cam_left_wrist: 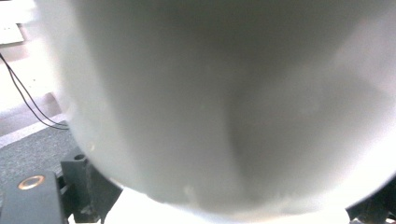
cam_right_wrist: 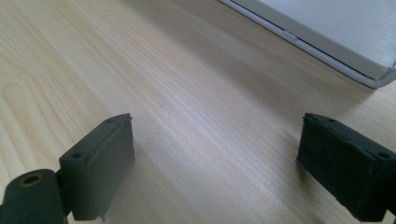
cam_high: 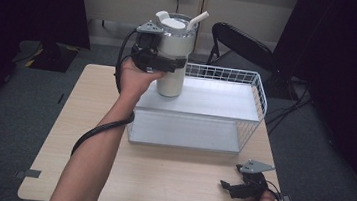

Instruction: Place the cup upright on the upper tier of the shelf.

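Gripping white tumbler (cam_high: 174,60) above wire basket's (cam_high: 260,96) shelf, left hand-held gripper (cam_high: 162,64) clamped on its body; right hand-held gripper (cam_high: 237,188) resting on table (cam_high: 168,180), jaws wide.

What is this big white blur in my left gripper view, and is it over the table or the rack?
Observer: It's a white tumbler with a lid and straw, held upright by the left gripper.
Operator: Where is it standing?
Observer: Its base is at the top shelf of the white wire rack, near the left rear corner; I cannot tell whether it touches.
Operator: And my other hand?
Observer: The right gripper rests open on the wooden table, in front of the rack, holding nothing.
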`<state>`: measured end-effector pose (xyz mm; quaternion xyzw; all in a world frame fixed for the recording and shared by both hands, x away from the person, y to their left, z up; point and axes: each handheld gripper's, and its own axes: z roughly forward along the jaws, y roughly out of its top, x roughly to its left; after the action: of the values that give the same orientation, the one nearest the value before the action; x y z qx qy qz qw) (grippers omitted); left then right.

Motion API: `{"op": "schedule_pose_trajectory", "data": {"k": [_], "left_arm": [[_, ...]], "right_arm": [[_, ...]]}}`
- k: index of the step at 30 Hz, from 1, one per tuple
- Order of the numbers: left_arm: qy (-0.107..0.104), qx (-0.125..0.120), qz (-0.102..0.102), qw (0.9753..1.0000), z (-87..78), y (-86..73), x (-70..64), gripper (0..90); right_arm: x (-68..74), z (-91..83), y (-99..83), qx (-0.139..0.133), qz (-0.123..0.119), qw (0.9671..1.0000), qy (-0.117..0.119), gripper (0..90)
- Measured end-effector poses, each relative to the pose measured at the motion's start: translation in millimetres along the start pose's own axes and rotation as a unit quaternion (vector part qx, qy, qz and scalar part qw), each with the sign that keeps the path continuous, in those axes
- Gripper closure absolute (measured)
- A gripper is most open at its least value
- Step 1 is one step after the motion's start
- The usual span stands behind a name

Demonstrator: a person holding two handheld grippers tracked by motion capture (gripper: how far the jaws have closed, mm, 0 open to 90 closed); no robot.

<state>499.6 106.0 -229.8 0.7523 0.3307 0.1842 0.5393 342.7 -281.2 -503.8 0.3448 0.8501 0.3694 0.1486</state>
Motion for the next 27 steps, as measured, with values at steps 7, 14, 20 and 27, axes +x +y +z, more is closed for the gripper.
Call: {"op": "schedule_pose_trajectory", "data": {"k": [7,14,20,27], "left_arm": [[-0.002,-0.001,-0.004,1.0000,3.6,0.7,0.0,10.3],[0.002,0.001,-0.005,1.0000,7.7,-1.2,0.1,10.3],[0.005,-0.002,-0.009,0.9999,11.3,-3.8,-0.5,10.3],[0.004,-0.002,0.005,1.0000,10.5,-5.7,-3.0,10.0]], "right_arm": [[0.0,0.0,0.0,0.000,0.000,1.0000,0.000,10.0],[0.0,0.0,0.0,0.000,0.000,1.0000,0.000,10.0],[0.0,0.0,0.0,0.000,0.000,1.0000,0.000,10.0],[0.1,0.0,0.0,0.000,0.000,1.0000,0.000,10.0]]}}
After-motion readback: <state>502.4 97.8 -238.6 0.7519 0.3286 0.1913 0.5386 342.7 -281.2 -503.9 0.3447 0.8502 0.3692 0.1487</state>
